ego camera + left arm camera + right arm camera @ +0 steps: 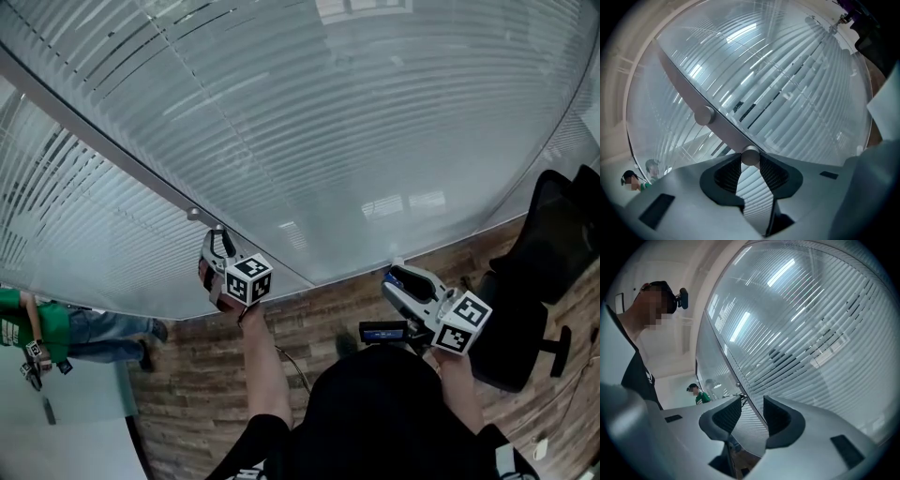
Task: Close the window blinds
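- Left gripper (750,165): I am pinching the round tilt knob (750,155) on the grey mullion (726,136) between its pads.
- Right gripper (752,405): I am holding it spread and empty, near the glass.
- Window blinds (797,93): the slats behind the glass are showing dark gaps in places. I judge closing as partway, with turning left to do.

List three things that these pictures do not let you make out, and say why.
1. Head view: the knob in the left gripper, hidden behind that gripper.
2. Head view: the chair, cut off by the right edge.
3. Left gripper view: the lower part of the blinds, hidden by the gripper's body.
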A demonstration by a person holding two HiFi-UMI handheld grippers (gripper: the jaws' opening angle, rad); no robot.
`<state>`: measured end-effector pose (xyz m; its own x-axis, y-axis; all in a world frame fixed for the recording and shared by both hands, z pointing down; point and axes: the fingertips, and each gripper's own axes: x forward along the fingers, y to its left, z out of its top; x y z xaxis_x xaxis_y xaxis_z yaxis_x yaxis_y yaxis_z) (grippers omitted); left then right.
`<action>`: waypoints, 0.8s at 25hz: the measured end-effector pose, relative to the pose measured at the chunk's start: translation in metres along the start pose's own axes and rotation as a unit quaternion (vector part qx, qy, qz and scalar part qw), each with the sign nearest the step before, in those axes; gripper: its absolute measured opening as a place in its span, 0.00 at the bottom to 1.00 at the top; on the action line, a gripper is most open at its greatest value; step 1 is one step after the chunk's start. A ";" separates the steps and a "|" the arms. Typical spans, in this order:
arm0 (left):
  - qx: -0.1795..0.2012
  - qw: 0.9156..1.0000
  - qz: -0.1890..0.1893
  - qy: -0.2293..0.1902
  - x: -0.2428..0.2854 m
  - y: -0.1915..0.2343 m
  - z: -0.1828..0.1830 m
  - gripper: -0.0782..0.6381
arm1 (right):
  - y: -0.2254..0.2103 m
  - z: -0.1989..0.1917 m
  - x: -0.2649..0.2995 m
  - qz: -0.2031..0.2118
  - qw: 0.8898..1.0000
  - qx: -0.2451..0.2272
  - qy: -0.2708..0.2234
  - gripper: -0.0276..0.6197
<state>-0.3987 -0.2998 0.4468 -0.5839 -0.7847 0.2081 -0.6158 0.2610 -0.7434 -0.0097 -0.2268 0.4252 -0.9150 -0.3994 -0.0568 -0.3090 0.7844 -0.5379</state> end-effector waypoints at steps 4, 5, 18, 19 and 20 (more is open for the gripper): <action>-0.003 1.000 -0.005 -0.002 0.000 -0.006 -0.008 0.30 | -0.004 -0.007 -0.002 0.001 1.000 0.003 0.001 0.28; 0.000 1.000 -0.008 -0.001 0.000 -0.007 -0.009 0.30 | -0.004 -0.009 -0.002 0.000 1.000 0.004 0.002 0.27; -0.404 0.901 -0.159 0.005 -0.002 -0.015 -0.015 0.30 | -0.012 -0.018 -0.009 0.002 1.000 0.005 0.005 0.27; -0.452 0.876 -0.171 0.002 -0.002 -0.016 -0.018 0.30 | -0.012 -0.020 -0.009 0.003 1.000 0.005 0.006 0.27; -0.498 0.847 -0.184 -0.001 -0.002 -0.018 -0.021 0.30 | -0.013 -0.022 -0.011 0.003 1.000 0.004 0.006 0.27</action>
<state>-0.3974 -0.2914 0.4733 -0.2557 -0.9168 0.3068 -0.8974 0.3431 0.2773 -0.0013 -0.2225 0.4513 -0.9199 -0.3889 -0.0500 -0.3012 0.7825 -0.5450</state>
